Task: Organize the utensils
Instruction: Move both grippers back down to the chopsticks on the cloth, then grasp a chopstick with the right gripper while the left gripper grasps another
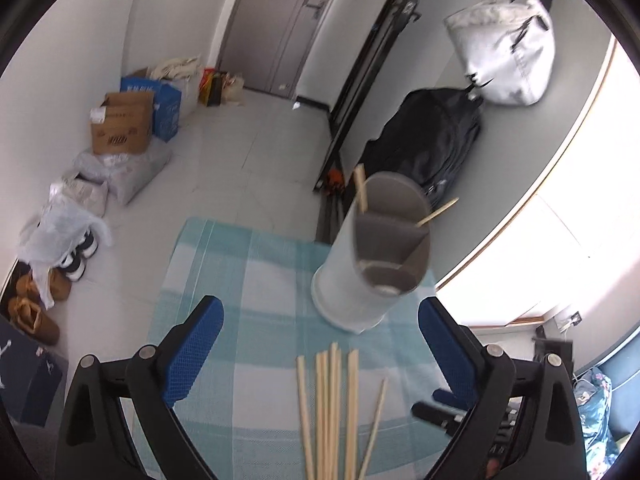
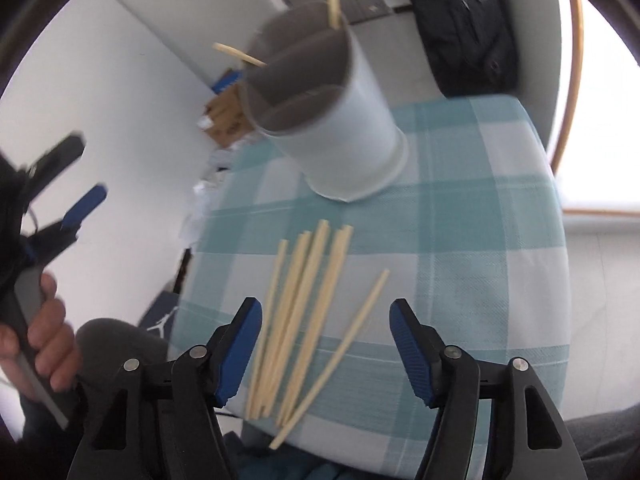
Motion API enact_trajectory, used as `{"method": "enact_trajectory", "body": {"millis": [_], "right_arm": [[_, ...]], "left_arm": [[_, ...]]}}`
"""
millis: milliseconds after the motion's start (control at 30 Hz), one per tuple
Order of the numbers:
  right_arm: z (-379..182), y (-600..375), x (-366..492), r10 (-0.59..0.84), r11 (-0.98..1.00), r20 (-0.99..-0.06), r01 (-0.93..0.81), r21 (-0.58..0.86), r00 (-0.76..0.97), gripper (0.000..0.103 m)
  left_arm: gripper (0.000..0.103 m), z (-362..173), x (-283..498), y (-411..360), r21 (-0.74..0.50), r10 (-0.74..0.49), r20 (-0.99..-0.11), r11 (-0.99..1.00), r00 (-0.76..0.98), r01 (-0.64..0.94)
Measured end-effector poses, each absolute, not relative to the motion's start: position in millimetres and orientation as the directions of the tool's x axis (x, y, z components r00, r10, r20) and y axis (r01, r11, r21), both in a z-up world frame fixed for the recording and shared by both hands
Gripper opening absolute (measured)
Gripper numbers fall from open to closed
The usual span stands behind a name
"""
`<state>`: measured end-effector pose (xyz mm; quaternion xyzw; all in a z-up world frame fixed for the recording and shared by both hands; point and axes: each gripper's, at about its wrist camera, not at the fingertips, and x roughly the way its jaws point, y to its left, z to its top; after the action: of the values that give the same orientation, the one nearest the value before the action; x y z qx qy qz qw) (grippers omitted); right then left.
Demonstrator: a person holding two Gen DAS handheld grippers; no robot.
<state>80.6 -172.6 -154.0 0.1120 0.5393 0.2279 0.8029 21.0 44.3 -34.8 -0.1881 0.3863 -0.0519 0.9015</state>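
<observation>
Both the left gripper [image 1: 320,360] and right gripper [image 2: 326,344] are held open, empty. Several bunched chopsticks [image 2: 304,300] could be pinched together, or the holder [image 2: 332,120] knocked over.

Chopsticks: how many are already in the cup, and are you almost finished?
Just started. Two chopsticks already stand in the divided holder. Nothing is in hand: the left gripper and right gripper are both open and empty above the pile. About seven loose chopsticks are left lying on the checked cloth.
</observation>
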Motion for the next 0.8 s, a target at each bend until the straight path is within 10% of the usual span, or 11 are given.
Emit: {"method": "enact_trajectory", "body": {"millis": [800], "right_arm": [[-192.2,-129.2,113.4,0.184,0.963,-0.956,-0.235,0.129,0.228,0.003]], "left_arm": [[0.095,-108.3,24.5,69.3,-0.256,-0.111,-0.824,0.948,0.556,-0.19]]}}
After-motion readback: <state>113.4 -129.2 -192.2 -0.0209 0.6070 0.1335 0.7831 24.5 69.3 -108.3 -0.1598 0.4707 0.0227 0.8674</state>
